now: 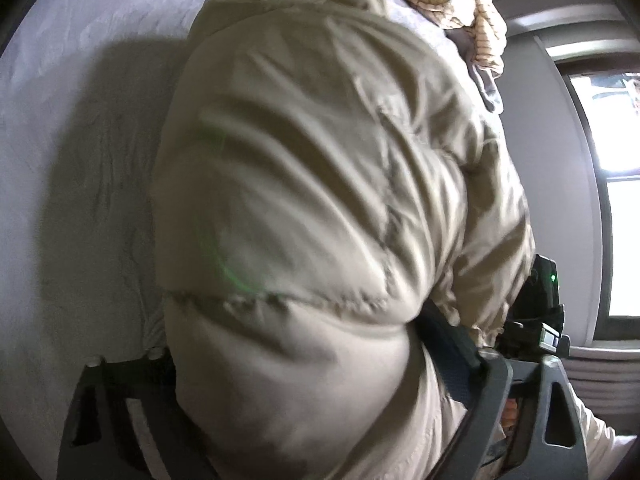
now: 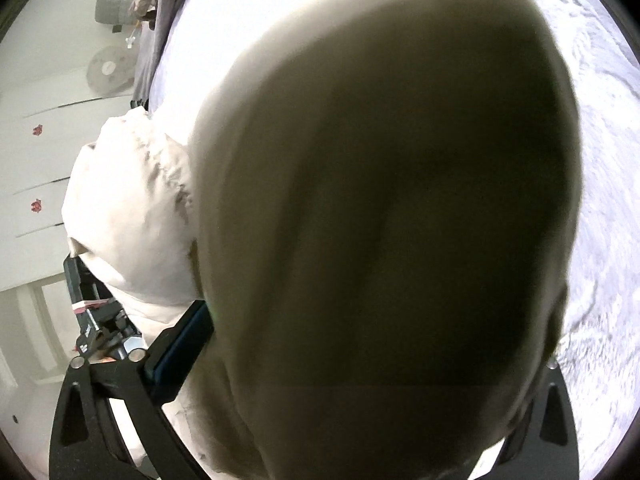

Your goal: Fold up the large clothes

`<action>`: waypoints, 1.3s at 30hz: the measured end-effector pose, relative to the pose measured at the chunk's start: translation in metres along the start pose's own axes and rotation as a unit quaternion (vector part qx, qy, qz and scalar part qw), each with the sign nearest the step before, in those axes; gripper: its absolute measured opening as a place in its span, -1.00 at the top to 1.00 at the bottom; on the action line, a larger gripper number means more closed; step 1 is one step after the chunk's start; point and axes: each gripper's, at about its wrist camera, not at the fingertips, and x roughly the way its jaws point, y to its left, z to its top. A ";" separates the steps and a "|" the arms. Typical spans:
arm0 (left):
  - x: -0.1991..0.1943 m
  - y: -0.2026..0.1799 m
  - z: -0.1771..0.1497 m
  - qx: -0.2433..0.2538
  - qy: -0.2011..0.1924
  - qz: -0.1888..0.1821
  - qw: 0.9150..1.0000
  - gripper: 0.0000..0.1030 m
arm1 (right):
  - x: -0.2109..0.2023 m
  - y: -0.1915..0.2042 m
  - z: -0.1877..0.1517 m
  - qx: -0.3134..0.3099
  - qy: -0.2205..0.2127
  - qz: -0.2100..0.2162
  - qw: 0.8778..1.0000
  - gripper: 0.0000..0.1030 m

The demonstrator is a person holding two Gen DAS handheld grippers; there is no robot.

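A large beige padded jacket [image 1: 320, 200] fills the left wrist view, bulging between the fingers of my left gripper [image 1: 296, 364], which is shut on it. It hangs over a grey-white bed sheet [image 1: 80, 160]. In the right wrist view the same jacket [image 2: 380, 220] looms dark and close, clamped in my right gripper [image 2: 372, 360]. Its left finger [image 2: 180, 344] shows against the cloth; the right finger is mostly hidden. The other gripper [image 2: 92, 320] shows at the lower left, holding a lighter part of the jacket [image 2: 132, 208].
A pile of striped and grey clothes [image 1: 460, 12] lies at the far end of the bed. A window [image 1: 612, 200] is at the right. In the right wrist view, white drawers [image 2: 36, 168] and a round fan [image 2: 108, 70] stand beside the bed.
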 end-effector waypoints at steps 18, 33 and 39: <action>-0.137 0.009 0.073 0.081 -0.096 -0.034 0.991 -0.37 | -0.011 0.120 0.032 -0.088 -0.076 0.011 0.993 0.08; -0.107 0.143 0.198 0.043 -0.128 0.054 0.989 -0.67 | 0.109 0.148 0.169 -0.065 -0.131 -0.020 0.989 -0.09; -0.122 0.153 0.182 0.060 -0.146 0.100 0.983 -0.74 | 0.099 0.125 0.169 -0.032 -0.137 -0.037 0.989 -0.35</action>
